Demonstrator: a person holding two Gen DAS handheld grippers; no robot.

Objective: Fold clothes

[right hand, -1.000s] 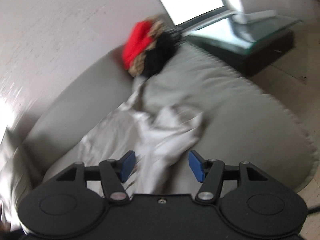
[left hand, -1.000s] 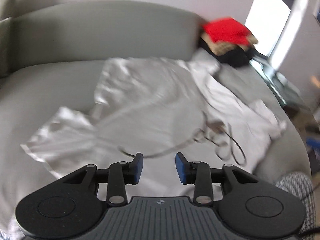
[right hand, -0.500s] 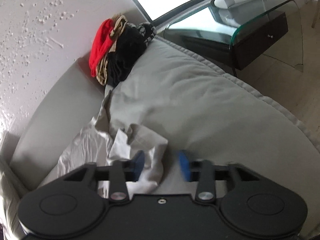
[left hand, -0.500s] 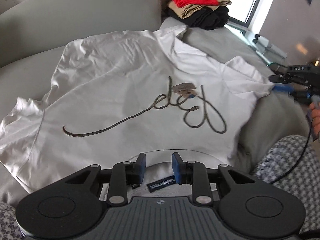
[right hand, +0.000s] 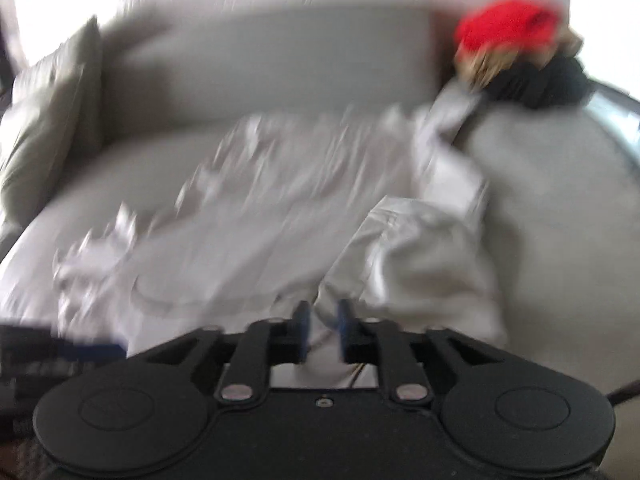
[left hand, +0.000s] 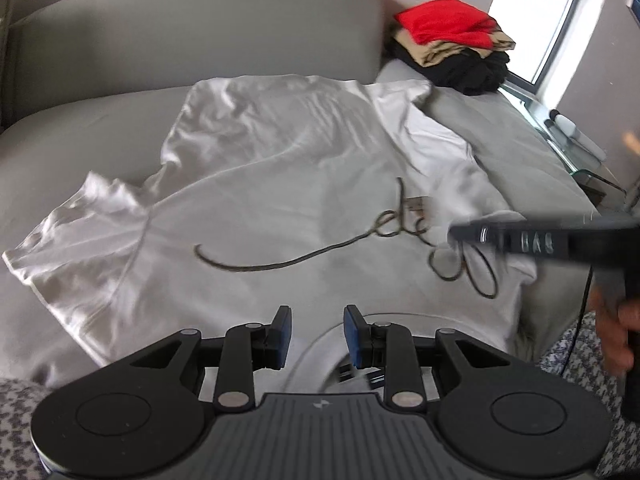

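A white T-shirt (left hand: 260,184) with a dark script print lies spread front-up on a grey sofa, neck towards me. My left gripper (left hand: 316,332) is open just above the collar and holds nothing. My right gripper (right hand: 322,332) is shut on the shirt's right sleeve (right hand: 420,256) and lifts it over the body; the right wrist view is blurred. The right gripper also shows in the left wrist view (left hand: 520,240), reaching in from the right over the print.
A stack of folded clothes, red on top (left hand: 448,28), sits at the sofa's far right end against the backrest (left hand: 200,32). A cushion (right hand: 44,120) leans at the left end. A glass side table (left hand: 576,148) stands beyond the sofa's right end.
My right gripper closed on the sleeve and swung left with it over the shirt. My left gripper opened a little wider and stayed at the collar.
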